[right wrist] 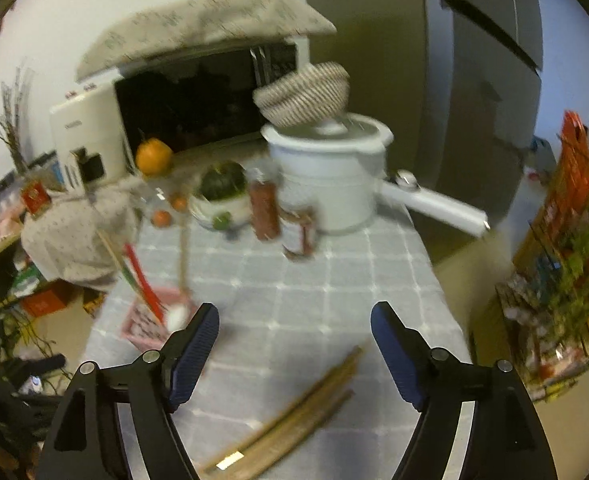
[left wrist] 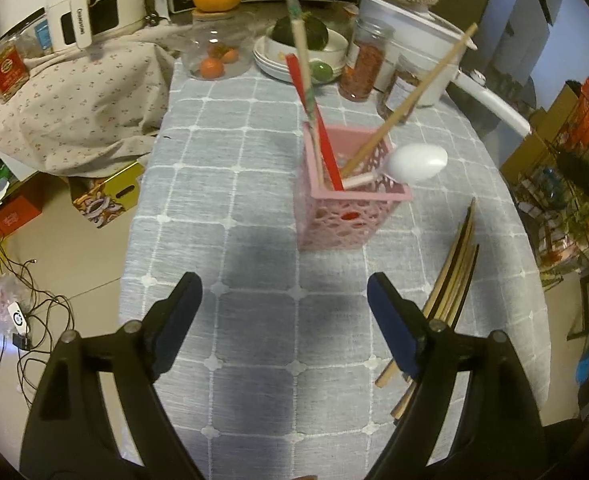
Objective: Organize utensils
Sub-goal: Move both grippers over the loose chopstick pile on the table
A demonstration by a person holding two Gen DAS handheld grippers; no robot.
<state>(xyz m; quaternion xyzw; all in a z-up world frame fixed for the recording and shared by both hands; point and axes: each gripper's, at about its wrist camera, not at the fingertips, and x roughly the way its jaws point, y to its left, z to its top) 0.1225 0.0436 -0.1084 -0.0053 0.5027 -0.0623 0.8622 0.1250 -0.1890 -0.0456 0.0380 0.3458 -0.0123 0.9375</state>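
A pink lattice utensil holder (left wrist: 346, 220) stands on the grey checked tablecloth (left wrist: 222, 200). It holds a white spoon (left wrist: 414, 164), a red utensil (left wrist: 314, 128), a patterned stick (left wrist: 302, 52) and a wooden chopstick (left wrist: 414, 96). Several wooden chopsticks (left wrist: 450, 292) lie to its right. My left gripper (left wrist: 284, 290) is open over bare cloth, short of the holder. In the blurred right wrist view my right gripper (right wrist: 294, 320) is open and empty above the loose chopsticks (right wrist: 294, 412), with the pink holder (right wrist: 150, 320) at its left.
At the back stand a white pot (right wrist: 326, 176) with a long handle, two spice jars (left wrist: 366, 64), stacked bowls with a dark squash (left wrist: 302, 44), a glass jar (left wrist: 214, 48) with an orange on top, and a microwave (right wrist: 198, 104). The table edge drops off on the left to the floor, where cables lie.
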